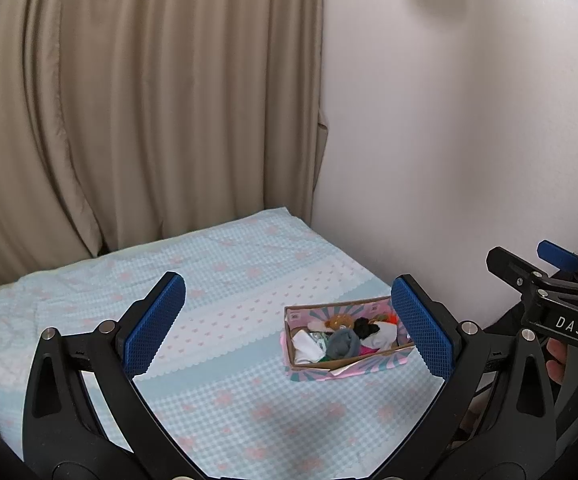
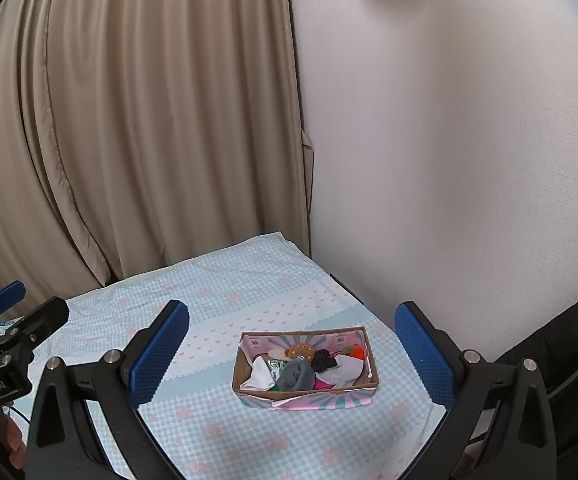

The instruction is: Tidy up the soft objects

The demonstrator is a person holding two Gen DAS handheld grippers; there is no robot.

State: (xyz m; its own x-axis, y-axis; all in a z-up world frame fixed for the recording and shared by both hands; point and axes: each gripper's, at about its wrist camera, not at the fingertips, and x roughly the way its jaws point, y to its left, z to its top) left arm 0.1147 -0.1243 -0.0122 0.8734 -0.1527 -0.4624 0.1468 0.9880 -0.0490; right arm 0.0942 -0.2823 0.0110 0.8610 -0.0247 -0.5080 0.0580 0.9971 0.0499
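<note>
A small cardboard box (image 1: 369,370) with pink and teal patterned sides sits on the bed; it also shows in the right wrist view (image 2: 309,398). It holds several soft items: a grey sock (image 2: 295,376), white cloth (image 2: 261,378), a black piece (image 2: 323,360), an orange-red piece and a small brown plush (image 2: 301,350). My left gripper (image 1: 289,330) is open and empty, held above the bed, short of the box. My right gripper (image 2: 291,354) is open and empty, also short of the box. Each gripper shows at the edge of the other's view.
The bed (image 1: 229,272) has a light blue checked sheet with pink flowers. A beige curtain (image 1: 149,100) hangs behind it and a white wall (image 1: 469,120) runs along its right side. A hand (image 1: 569,360) holds the right gripper.
</note>
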